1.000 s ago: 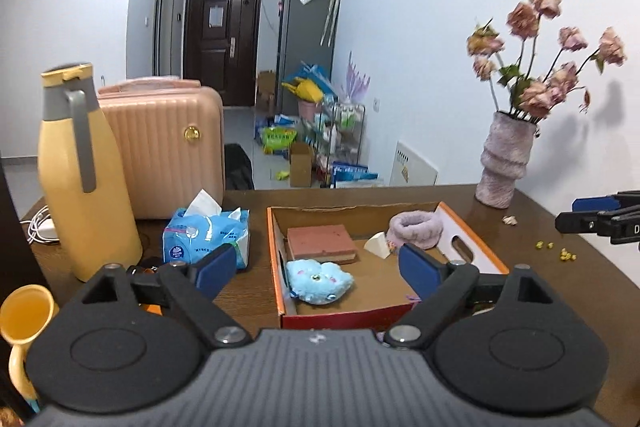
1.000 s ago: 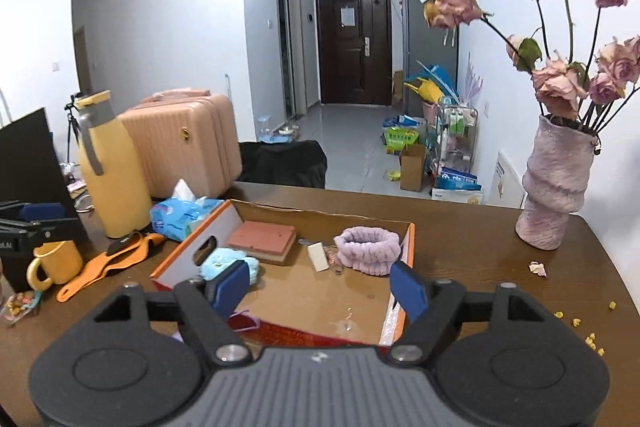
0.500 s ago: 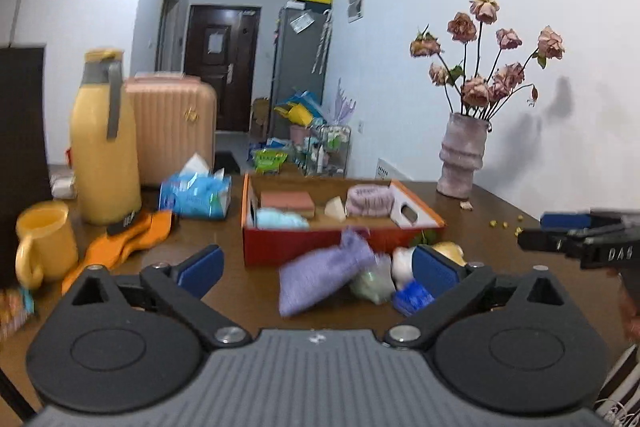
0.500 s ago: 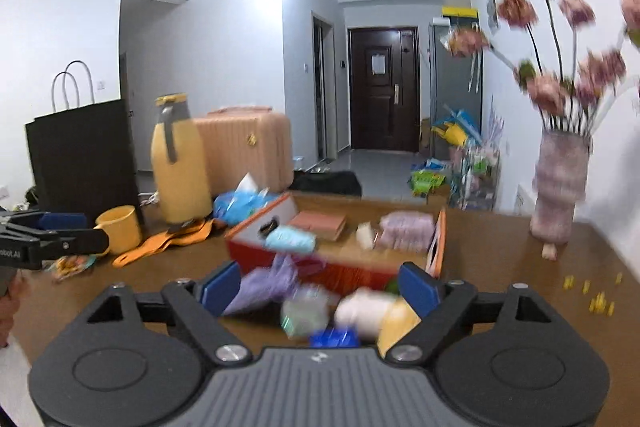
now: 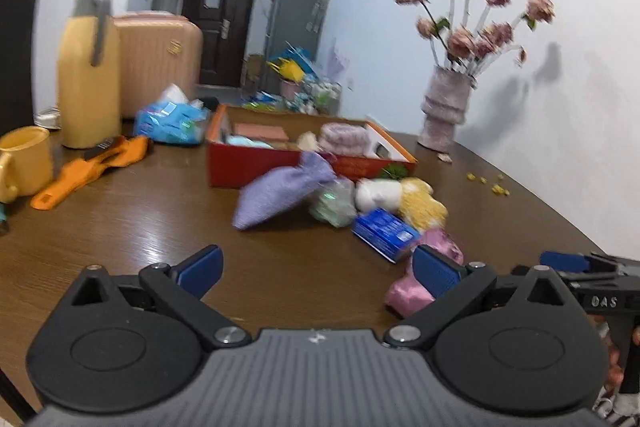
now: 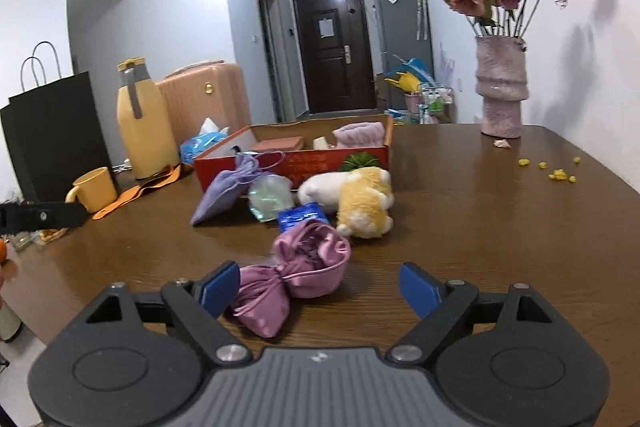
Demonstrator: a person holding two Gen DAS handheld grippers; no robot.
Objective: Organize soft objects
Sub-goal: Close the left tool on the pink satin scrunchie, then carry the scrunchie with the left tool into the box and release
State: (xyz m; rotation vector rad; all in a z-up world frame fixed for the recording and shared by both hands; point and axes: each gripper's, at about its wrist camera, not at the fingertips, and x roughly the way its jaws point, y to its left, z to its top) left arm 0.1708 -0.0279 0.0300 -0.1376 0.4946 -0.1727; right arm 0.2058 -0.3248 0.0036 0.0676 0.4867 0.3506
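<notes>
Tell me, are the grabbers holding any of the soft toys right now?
No. The left gripper and right gripper are both open and empty; the pink satin pouch just lies on the table by the right one.

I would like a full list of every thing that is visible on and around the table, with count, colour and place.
Box: 1, red-orange, table centre, holds a pink headband.
Drawstring pouches: 2, lilac and pink satin, before the box.
Plush toy: 1, yellow-white, right of the pouches.
Blue packet: 1, beside the plush.
Flask: 1, yellow, left.
Mug: 1, yellow, left.
Vase: 1, pinkish, with roses, right.
Suitcase: 1, peach, behind.
Left gripper: open.
Right gripper: open.
</notes>
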